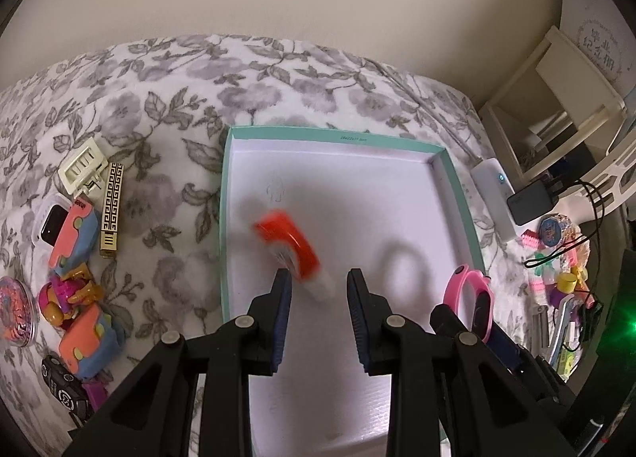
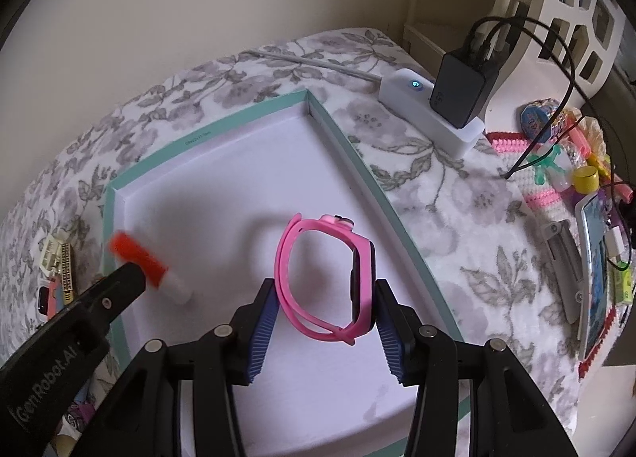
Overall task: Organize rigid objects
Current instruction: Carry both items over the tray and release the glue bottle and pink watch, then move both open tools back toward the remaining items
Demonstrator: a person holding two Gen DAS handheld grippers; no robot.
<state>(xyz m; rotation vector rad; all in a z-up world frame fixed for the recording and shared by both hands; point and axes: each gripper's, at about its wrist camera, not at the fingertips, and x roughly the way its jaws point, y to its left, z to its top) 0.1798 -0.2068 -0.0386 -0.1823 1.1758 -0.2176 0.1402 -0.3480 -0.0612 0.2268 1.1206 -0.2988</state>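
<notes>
Clamping pink watch [image 2: 330,278], right hand-held gripper [image 2: 324,322]

The left black plastic two-finger gripper [image 1: 319,282] has angular, triangular-braced arms with round silver pivot screws and ribbed dark-blue pads [image 1: 283,322] lining each fingertip. The right black plastic two-finger gripper [image 2: 325,298] is built alike, with the same silver screws and ribbed blue pads [image 2: 391,334]. White "GenRobot.AI" lettering runs along the left gripper's side in the right wrist view.

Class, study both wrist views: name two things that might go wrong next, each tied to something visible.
1. The red-and-white object is motion-blurred beyond the open left gripper; it may bounce or roll in the teal box.
2. The right gripper pinches only the pink watch loop's sides, so it may slip.
</notes>
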